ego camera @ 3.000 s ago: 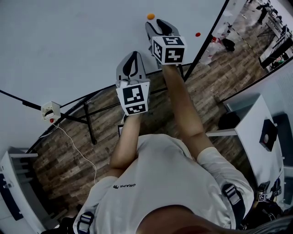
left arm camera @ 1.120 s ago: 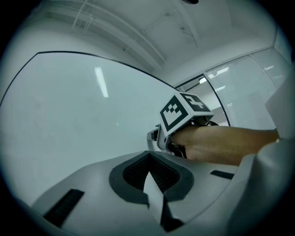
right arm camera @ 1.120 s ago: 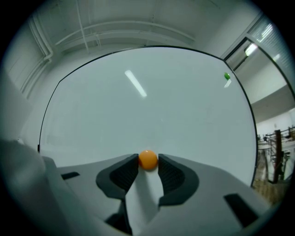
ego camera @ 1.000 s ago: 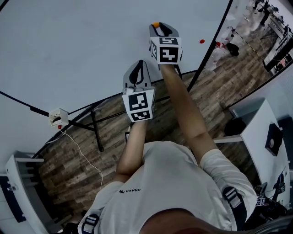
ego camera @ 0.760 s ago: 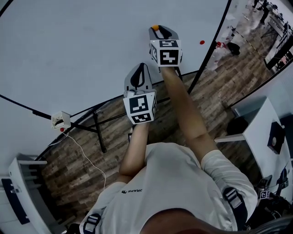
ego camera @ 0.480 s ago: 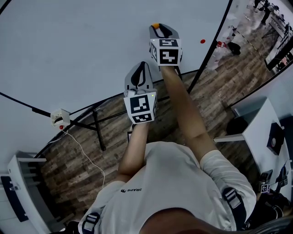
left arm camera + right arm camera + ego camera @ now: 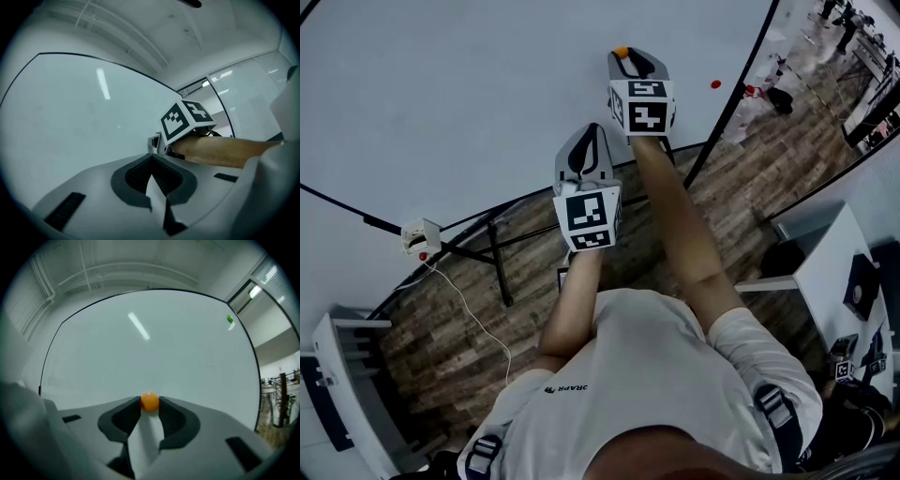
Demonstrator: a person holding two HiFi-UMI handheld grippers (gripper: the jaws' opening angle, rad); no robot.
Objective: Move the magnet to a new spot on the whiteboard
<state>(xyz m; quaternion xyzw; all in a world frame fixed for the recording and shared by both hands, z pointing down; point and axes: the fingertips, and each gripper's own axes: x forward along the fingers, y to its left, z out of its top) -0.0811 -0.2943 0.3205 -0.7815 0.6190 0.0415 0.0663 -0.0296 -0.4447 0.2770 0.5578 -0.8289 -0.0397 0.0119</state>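
Right gripper view: right gripper [image 7: 150, 405] is clamped on the orange magnet [image 7: 149, 401], held only at the very jaw tips. The magnet looks to sit against the whiteboard [image 7: 140, 343], low of its centre. Left gripper [image 7: 151, 158] has its jaws together and empty, parked near the whiteboard's bottom edge.

Risks, my read:
- Tip-only hold on a small round thing. It can squirt out on pull-off if the pull is skewed rather than straight off the whiteboard.
- Dragging it across the whiteboard could roll it out of the pads, and a drop lands on the floor below.
- A new spot too close to the red magnet [image 7: 714, 84] by the whiteboard's right edge could make them snap together.
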